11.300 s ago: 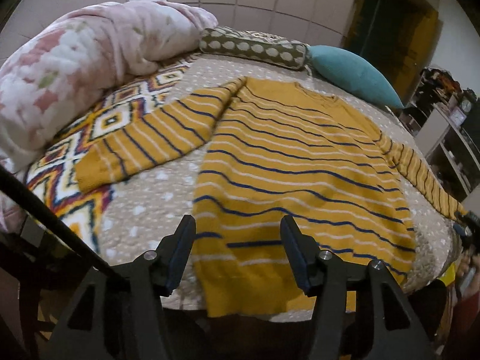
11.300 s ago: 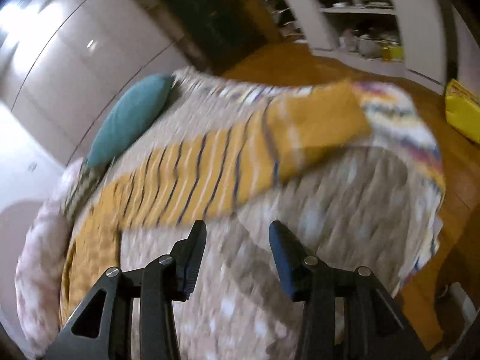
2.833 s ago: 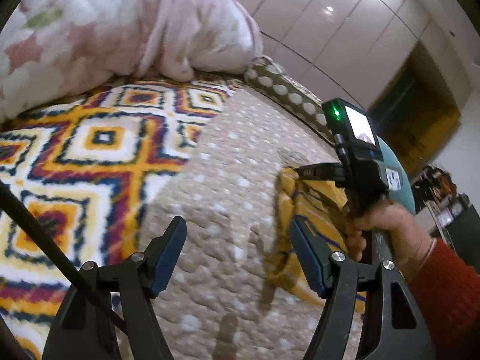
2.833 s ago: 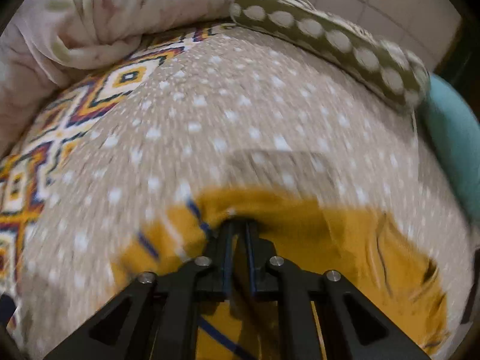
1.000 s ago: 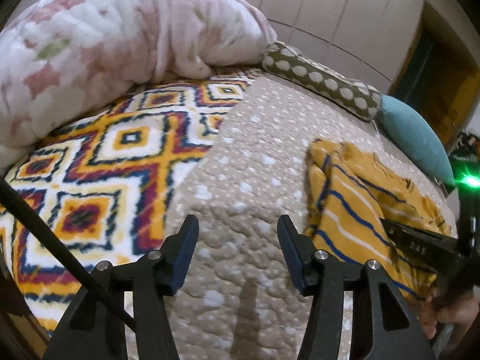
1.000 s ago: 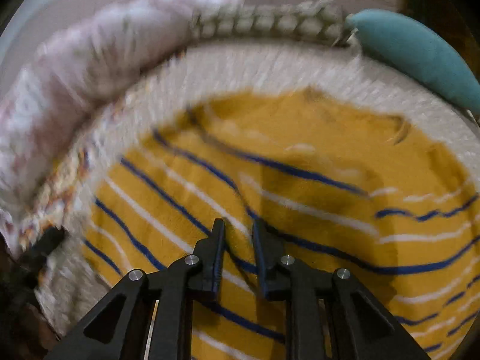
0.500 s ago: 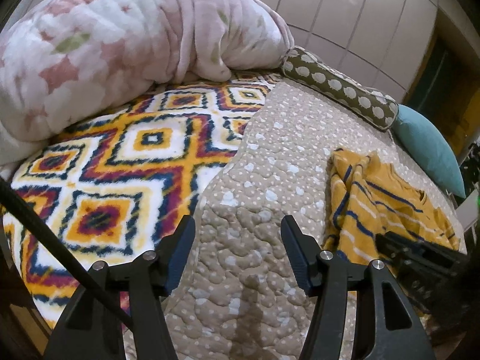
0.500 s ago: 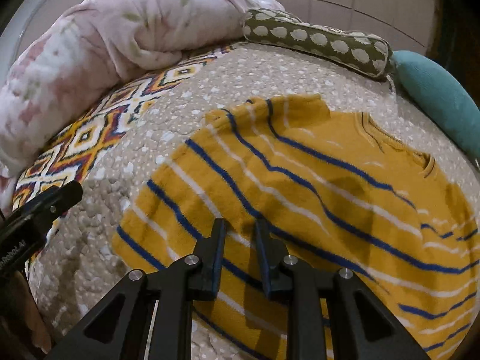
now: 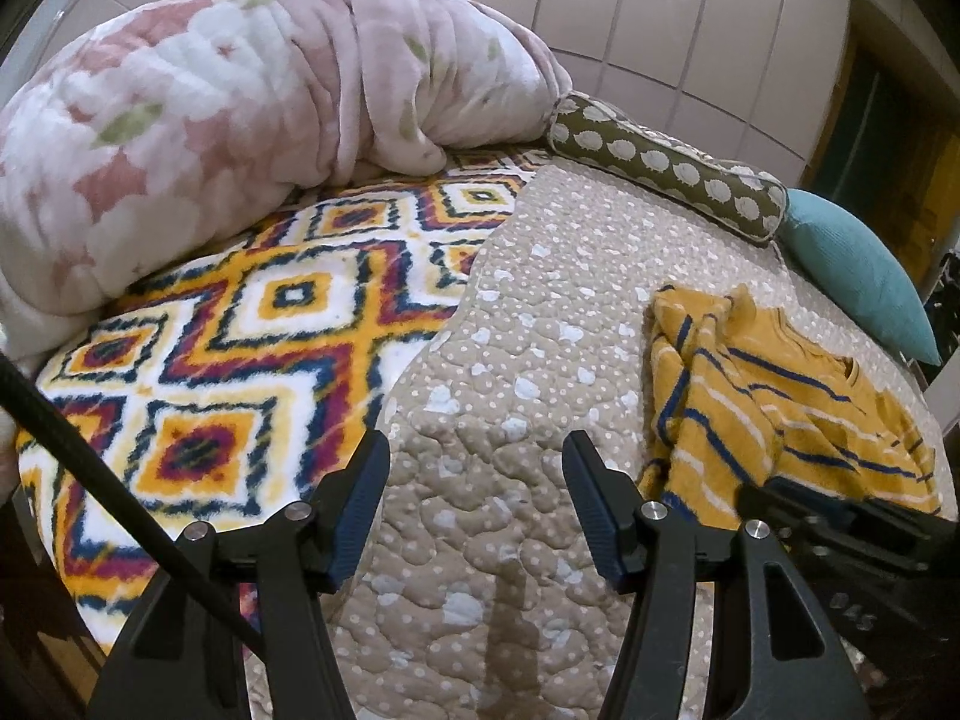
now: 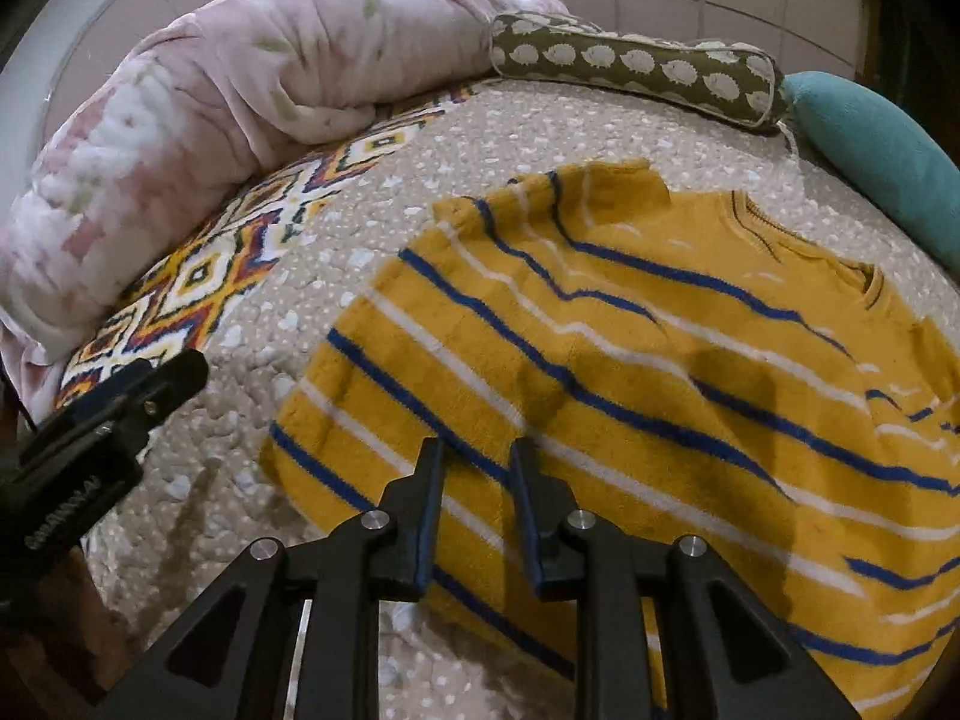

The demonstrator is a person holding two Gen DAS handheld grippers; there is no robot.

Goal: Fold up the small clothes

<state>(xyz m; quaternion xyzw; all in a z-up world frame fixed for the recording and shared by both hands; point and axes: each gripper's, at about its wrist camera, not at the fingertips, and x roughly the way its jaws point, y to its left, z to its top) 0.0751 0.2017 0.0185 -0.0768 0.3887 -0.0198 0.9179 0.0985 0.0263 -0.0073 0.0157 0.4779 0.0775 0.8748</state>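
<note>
Lying folded on quilt (image 10: 360, 192), striped sweater (image 10: 630, 360)

Setting: home bedroom. Evidence: a bed (image 9: 540, 324) with a beige dotted quilted cover; patterned fleece blanket (image 9: 240, 348) along its left side; bundled pink floral duvet (image 9: 228, 96) at the far left corner; dotted bolster (image 9: 666, 162) and teal pillow (image 9: 858, 264) along the far edge; glossy wardrobe doors (image 9: 690, 24) behind.
</note>
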